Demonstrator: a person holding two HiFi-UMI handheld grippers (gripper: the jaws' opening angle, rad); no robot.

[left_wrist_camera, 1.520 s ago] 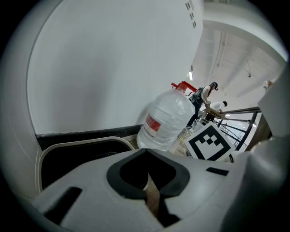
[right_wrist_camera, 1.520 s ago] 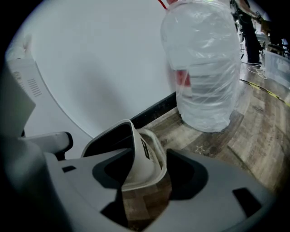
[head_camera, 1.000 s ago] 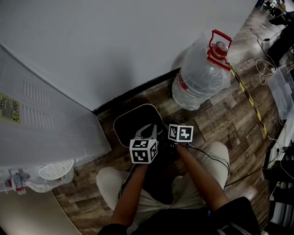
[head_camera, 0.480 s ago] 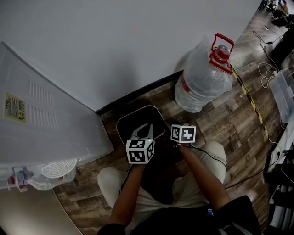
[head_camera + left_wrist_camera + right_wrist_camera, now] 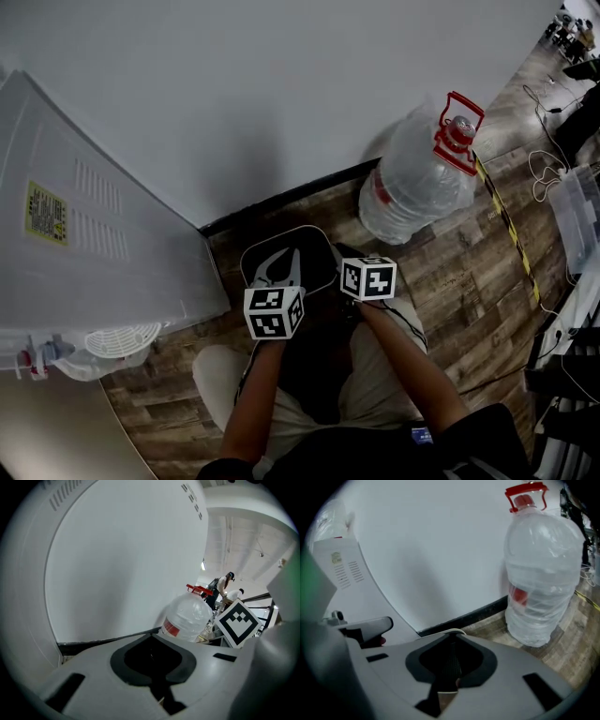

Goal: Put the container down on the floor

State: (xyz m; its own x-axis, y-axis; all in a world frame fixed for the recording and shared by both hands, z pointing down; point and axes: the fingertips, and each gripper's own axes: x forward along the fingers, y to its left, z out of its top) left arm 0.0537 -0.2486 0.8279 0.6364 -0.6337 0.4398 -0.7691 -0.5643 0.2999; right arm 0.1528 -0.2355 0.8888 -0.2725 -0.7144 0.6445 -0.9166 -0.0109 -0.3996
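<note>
A black rounded-square container with a pale rim [image 5: 317, 255] sits on the brown wood-plank floor [image 5: 450, 272], at the floor's edge by the grey wall [image 5: 281, 94]. The left gripper [image 5: 282, 255] hangs over it, white fingers meeting at the tips. The right gripper [image 5: 354, 270], whose jaws have just been closing on nothing, is beside the container's right rim. A large clear plastic water bottle with a red cap and handle [image 5: 417, 183] stands further right along that edge.

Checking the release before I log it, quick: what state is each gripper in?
Left gripper: closed, jaw tips together, holding nothing.
Right gripper: jaws have just been closing; tips now together, nothing between them.
</note>
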